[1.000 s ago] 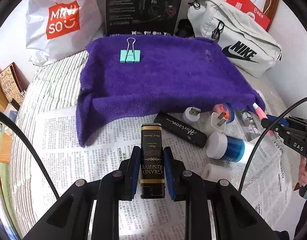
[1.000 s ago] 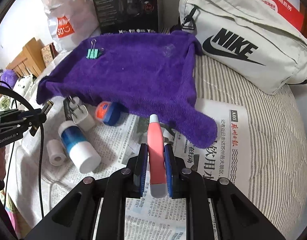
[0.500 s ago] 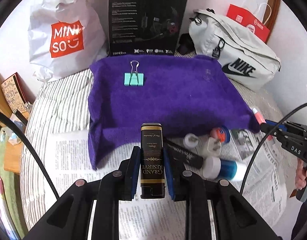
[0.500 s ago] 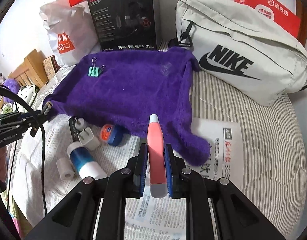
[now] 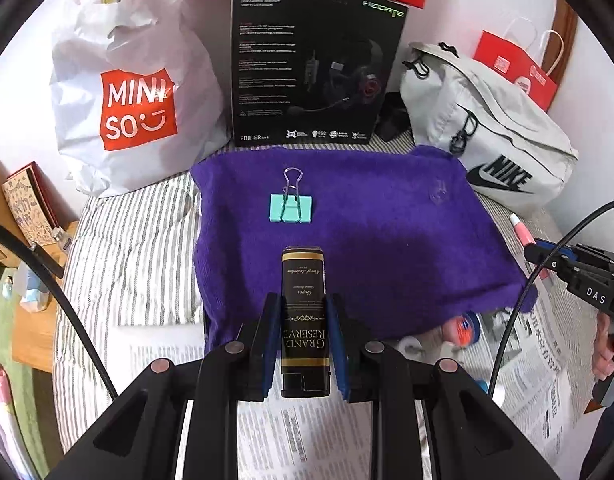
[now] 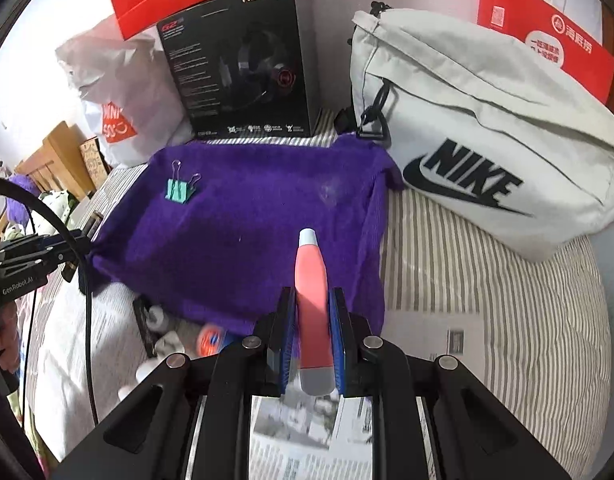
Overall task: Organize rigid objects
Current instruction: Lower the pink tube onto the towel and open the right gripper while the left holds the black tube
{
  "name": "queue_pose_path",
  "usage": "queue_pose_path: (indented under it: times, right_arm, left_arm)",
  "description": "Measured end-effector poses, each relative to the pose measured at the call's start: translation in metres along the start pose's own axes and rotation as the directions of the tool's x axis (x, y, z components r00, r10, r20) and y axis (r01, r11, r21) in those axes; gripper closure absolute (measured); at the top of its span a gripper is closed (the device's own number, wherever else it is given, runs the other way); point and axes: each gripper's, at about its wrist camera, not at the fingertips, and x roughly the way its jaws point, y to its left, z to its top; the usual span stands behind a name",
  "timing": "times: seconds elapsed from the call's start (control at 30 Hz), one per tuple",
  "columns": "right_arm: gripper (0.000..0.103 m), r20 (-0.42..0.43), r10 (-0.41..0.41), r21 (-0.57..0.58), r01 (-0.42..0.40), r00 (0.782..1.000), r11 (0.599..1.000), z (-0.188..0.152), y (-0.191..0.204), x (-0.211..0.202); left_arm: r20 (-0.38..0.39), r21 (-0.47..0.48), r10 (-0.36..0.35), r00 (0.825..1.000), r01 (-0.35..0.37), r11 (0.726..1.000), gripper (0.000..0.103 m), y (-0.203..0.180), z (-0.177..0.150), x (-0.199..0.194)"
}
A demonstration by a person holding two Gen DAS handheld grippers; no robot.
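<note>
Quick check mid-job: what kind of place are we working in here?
Most likely a bedroom, working on a bed: striped bedding underneath, a wooden headboard at the side, and a Nike bag and Miniso shopping bag against the wall.

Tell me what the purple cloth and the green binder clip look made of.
Purple cloth: soft terry or knit fabric by the look of it, matte and fuzzy, sagging at its edges. Green binder clip: likely painted sheet metal, smooth mint body with thin, shiny wire handles; plastic cannot be ruled out.

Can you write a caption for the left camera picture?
Left gripper holds a black box above the purple towel, near a green clip.
</note>
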Motion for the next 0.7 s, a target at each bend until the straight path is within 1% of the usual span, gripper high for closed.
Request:
queue_pose_path:
  times: [0.1, 0.27, 0.57, 0.7]
  right_arm:
    - [0.086, -0.007, -0.012, 0.006, 0.012, 1.0, 1.0, 0.011, -0.001, 0.009]
    - [0.086, -0.016, -0.024, 0.026, 0.024, 1.0, 0.999, 0.024, -0.004, 0.026]
    - [0.086, -0.105, -0.049, 0.039, 0.053, 0.993, 0.998, 0.04, -0.009, 0.079]
    - [0.086, -0.133, -0.065, 0.036, 0.07, 0.989, 0.997, 0.042, -0.008, 0.097]
  left_arm:
    - [-0.002, -0.026, -0.036, 0.999, 0.036, 0.999, 0.081, 0.007, 0.005, 0.009]
    - [-0.01, -0.044, -0.038, 0.999, 0.037, 0.998, 0.081, 0.017, 0.015, 0.028]
    - [-0.04, -0.056, -0.051, 0.998, 0.049, 0.997, 0.081, 0.025, 0.025, 0.058]
    - [-0.053, -0.059, -0.057, 0.997, 0.054, 0.997, 0.081, 0.029, 0.029, 0.07]
